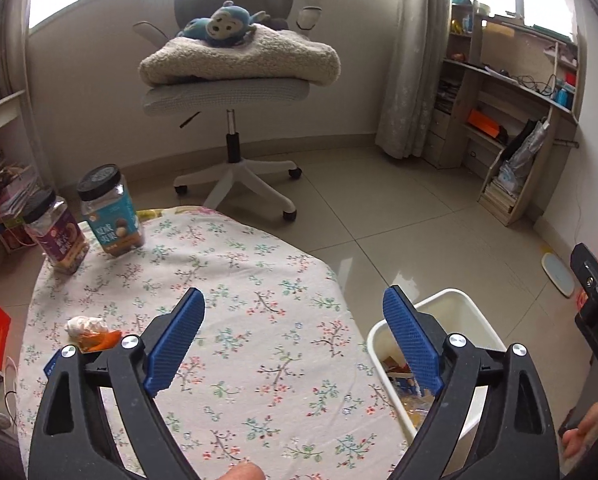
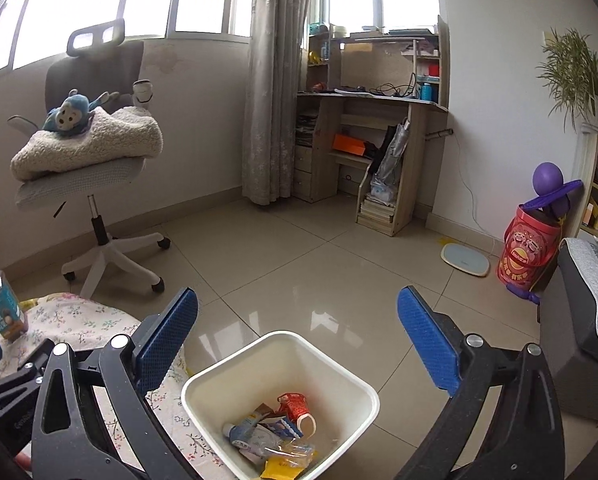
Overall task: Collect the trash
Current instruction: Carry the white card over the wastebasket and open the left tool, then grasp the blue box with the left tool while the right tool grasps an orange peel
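Both the left claw point(image 1: 293, 312) and the right claw point(image 2: 298, 312) are seen spread wide with nothing between the pads. A crumpled white and orange wrapper point(image 1: 93, 332) is left on the flowered surface point(image 1: 259, 280), near its left edge. It is judged light, soft and crushable, best pinched across its bulk. The white bin point(image 2: 279, 392), already part filled, is set on the floor beside the surface, with open floor beyond.

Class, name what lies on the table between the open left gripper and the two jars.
Only bare floral tablecloth lies between left gripper and jars, in the left wrist view; the crumpled trash sits aside.
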Available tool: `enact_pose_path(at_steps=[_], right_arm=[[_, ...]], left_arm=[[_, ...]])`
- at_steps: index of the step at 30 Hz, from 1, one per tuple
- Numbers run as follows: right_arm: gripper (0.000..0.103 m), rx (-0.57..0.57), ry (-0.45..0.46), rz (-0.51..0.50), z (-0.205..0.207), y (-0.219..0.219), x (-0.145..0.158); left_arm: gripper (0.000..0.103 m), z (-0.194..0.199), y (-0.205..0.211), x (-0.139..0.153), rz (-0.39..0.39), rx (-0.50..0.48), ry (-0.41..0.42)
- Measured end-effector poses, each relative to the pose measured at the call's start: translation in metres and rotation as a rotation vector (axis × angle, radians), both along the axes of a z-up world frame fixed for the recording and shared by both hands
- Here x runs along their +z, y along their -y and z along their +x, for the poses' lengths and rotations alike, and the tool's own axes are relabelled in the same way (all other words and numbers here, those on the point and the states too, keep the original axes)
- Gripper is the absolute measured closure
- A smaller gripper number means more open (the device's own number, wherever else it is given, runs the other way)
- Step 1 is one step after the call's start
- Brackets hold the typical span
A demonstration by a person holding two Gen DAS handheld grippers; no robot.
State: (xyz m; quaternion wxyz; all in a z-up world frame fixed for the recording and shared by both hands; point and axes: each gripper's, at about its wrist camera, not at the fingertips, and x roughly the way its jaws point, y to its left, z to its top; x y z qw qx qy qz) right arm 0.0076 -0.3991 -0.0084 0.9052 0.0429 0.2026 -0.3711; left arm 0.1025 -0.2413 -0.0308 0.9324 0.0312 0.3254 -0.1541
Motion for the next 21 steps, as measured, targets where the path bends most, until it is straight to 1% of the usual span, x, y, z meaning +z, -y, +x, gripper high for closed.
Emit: enact_pose_path(at_steps=[3, 6, 8, 10, 13, 15, 17, 19, 21], right_arm=[[0.007, 0.049, -0.02, -0.019, 0.015, -0.028, -0.002], [0.007, 0.106, -0.053, -0.038, 0.032, -0.059, -0.009], [0.007, 0.147, -0.072, -0.043, 0.044, -0.08, -0.013], [0.007, 0.182, -0.084, -0.051, 0.054, -0.101, -0.016], [0.007, 0.234, -0.086, -0.037, 0.067, -0.128, -0.018], [0.007, 0.271, -0.095, -0.029, 0.076, -0.147, -0.022], [0.007, 0.303, -0.111, -0.038, 0.084, -0.165, -0.028], [0.007, 0.337, -0.128, -0.04, 0.091, -0.181, -0.032], [0.007, 0.363, -0.139, -0.037, 0.097, -0.194, -0.036]], left_arm=[[0.012, 0.003, -0.04, 0.002, -0.009, 0.086, 0.026], [0.012, 0.007, -0.073, -0.004, -0.012, 0.155, 0.026], [0.012, 0.015, -0.089, -0.009, 0.01, 0.188, -0.005], [0.012, 0.021, -0.107, -0.012, 0.013, 0.222, -0.04], [0.012, 0.027, -0.139, -0.016, 0.019, 0.291, -0.067], [0.012, 0.033, -0.162, -0.024, 0.023, 0.347, -0.108], [0.012, 0.042, -0.188, -0.035, 0.019, 0.405, -0.174], [0.012, 0.05, -0.213, -0.049, 0.033, 0.462, -0.232], [0.012, 0.06, -0.24, -0.068, 0.046, 0.523, -0.314]])
